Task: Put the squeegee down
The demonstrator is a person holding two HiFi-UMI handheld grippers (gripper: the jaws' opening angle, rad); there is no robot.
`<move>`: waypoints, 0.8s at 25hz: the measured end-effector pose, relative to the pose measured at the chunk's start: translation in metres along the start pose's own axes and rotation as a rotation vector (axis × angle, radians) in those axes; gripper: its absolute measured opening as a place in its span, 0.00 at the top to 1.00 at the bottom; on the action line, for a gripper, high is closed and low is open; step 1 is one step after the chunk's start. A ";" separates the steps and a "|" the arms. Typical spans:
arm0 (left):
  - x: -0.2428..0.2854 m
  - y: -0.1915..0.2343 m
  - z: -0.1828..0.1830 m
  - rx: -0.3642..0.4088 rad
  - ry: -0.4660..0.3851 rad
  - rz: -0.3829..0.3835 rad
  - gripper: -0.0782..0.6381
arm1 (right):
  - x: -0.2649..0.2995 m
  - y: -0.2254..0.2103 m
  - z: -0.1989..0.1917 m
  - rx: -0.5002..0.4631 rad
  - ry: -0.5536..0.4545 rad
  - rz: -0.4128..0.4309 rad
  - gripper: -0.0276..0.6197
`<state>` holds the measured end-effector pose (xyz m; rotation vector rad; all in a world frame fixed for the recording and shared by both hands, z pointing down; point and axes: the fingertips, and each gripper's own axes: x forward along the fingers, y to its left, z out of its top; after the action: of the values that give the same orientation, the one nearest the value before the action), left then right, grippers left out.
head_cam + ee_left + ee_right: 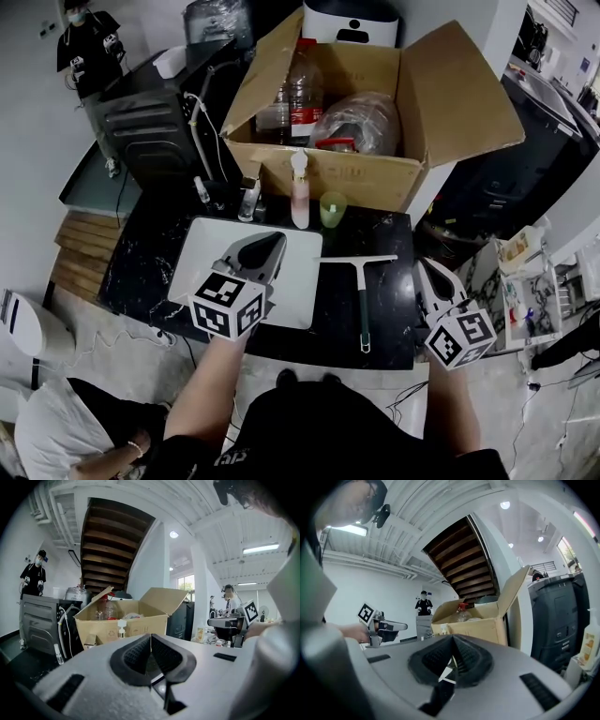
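The dark speckled table (392, 302) carries an open cardboard box (323, 176), a white board (300, 281) and the squeegee (362, 302). The squeegee lies flat just right of the board, blade toward the box, and neither gripper touches it. The left gripper (264, 247) and right gripper (425, 269) each have their jaws pressed together on nothing. The squeegee is judged light, with a stiff, smooth handle and a soft blade edge, so it is best gripped mid-handle, where it would tip least.
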<state>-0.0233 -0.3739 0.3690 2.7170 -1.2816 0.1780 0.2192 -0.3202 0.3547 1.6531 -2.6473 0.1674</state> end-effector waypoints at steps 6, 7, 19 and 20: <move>0.000 -0.003 -0.003 -0.002 0.003 -0.001 0.87 | 0.002 0.004 0.000 -0.007 0.006 0.009 0.95; 0.000 -0.004 -0.003 -0.002 0.004 -0.001 0.87 | 0.002 0.005 0.001 -0.007 0.005 0.011 0.95; -0.001 -0.011 -0.011 -0.011 0.025 -0.004 0.88 | 0.003 0.011 -0.013 0.016 0.030 0.039 0.95; 0.000 -0.011 -0.012 -0.011 0.026 -0.004 0.88 | 0.003 0.011 -0.014 0.017 0.032 0.040 0.95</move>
<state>-0.0156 -0.3645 0.3800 2.6988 -1.2661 0.2052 0.2077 -0.3168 0.3683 1.5886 -2.6647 0.2155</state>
